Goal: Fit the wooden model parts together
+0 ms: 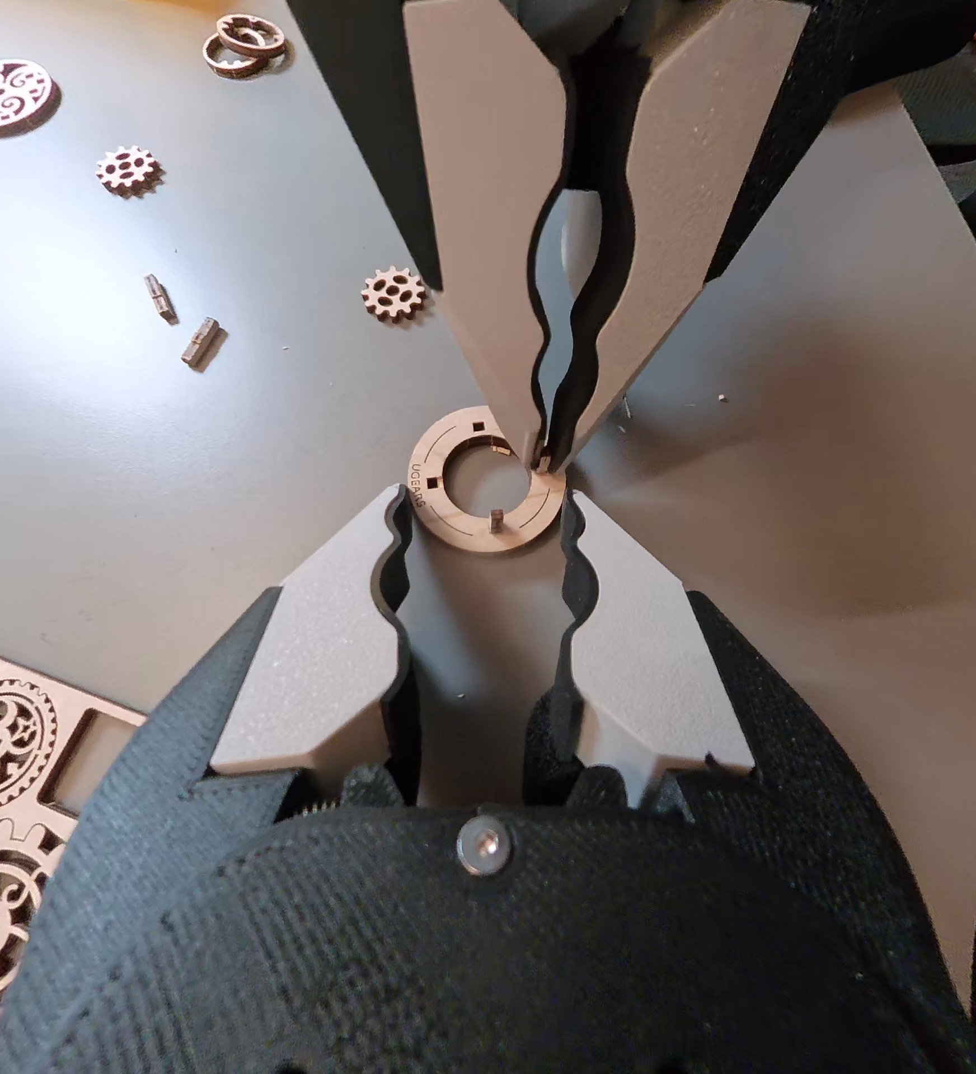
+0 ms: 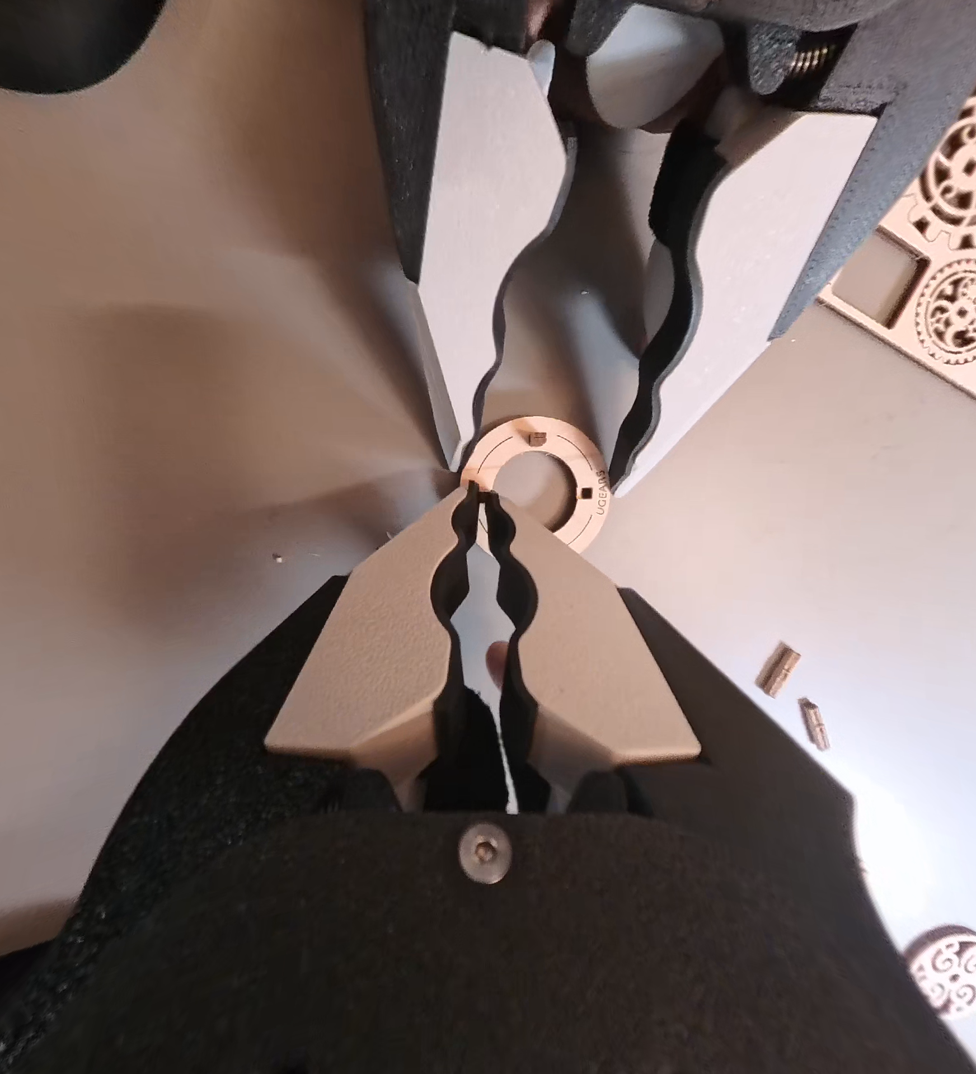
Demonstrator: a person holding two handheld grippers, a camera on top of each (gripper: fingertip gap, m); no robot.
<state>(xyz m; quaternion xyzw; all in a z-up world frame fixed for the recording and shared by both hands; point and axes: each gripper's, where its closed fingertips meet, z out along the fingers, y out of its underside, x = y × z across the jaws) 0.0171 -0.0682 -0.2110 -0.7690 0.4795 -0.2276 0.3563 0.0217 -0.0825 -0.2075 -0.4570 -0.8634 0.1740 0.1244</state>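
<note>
A flat wooden ring lies on the grey table, with one small peg standing upright in a slot near its inner edge. My left gripper grips the ring by its outer rim, one fingertip on each side. My right gripper comes in from the far side, shut on a second small peg and holding it on the ring's rim. In the right wrist view, the right gripper is nearly closed over the ring. The left gripper straddles the ring from above, and the standing peg shows.
Two loose pegs, two small gears, an ornate disc and stacked rings lie at the left. A cut-out parts sheet sits at the near left. The table edge is at the right. My left and right fingertips are right by each other. Left tips and right tips are each some 30 cm from the ornate disc. My right wrist view looks at it from another angle.
</note>
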